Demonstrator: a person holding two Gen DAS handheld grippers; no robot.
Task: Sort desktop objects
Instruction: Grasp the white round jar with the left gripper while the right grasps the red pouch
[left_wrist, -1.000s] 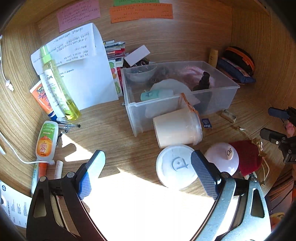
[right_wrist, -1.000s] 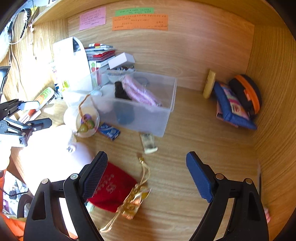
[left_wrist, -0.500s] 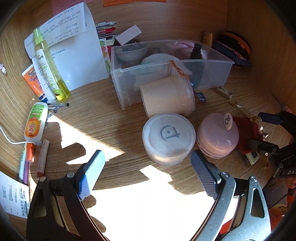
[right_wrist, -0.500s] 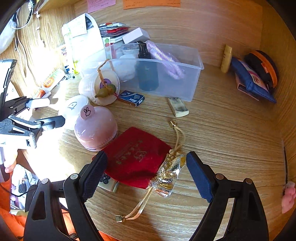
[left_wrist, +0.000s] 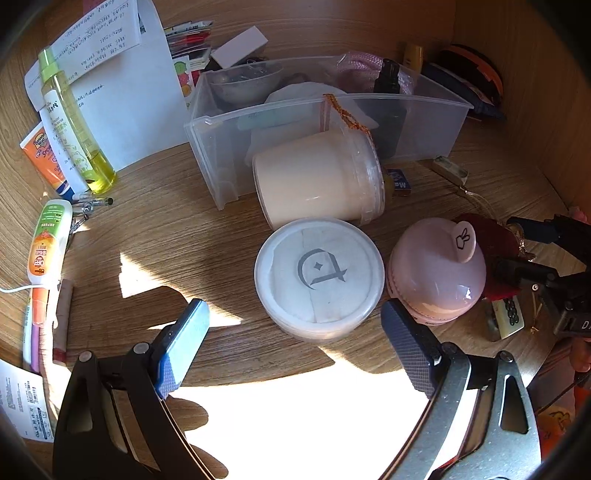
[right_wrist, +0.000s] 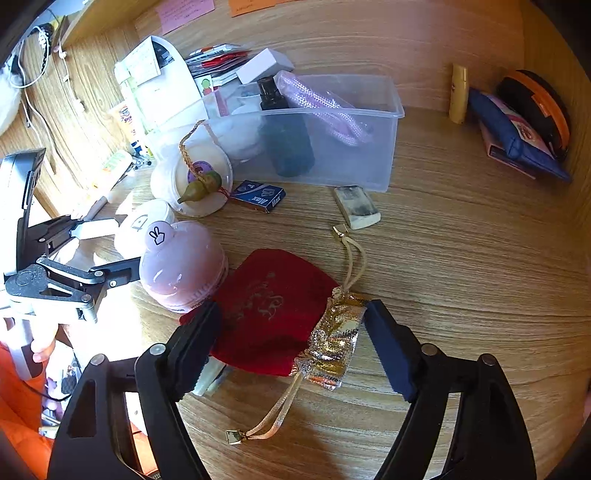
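Note:
My left gripper (left_wrist: 295, 343) is open, its fingers on either side of the near edge of a round white lidded jar (left_wrist: 319, 275). A pink domed jar (left_wrist: 437, 267) stands to its right and a cream tub (left_wrist: 317, 177) lies on its side behind it. My right gripper (right_wrist: 291, 341) is open and straddles a red drawstring pouch (right_wrist: 269, 306) with a gold-foil neck (right_wrist: 334, 345). The pink jar (right_wrist: 181, 266) sits just left of the pouch. A clear plastic bin (right_wrist: 332, 147) holds a dark bottle (right_wrist: 284, 133) and a pink cord.
A blue staple box (right_wrist: 258, 195) and an eraser (right_wrist: 356, 210) lie before the bin. Pouches and a case (right_wrist: 524, 125) sit at back right. Bottles and tubes (left_wrist: 74, 122), papers and pens line the left. A mahjong tile (left_wrist: 509, 315) lies by the pouch.
Both grippers have moved forward and down. The white jar now lies between the left fingers, and the red pouch between the right fingers. Both stay open.

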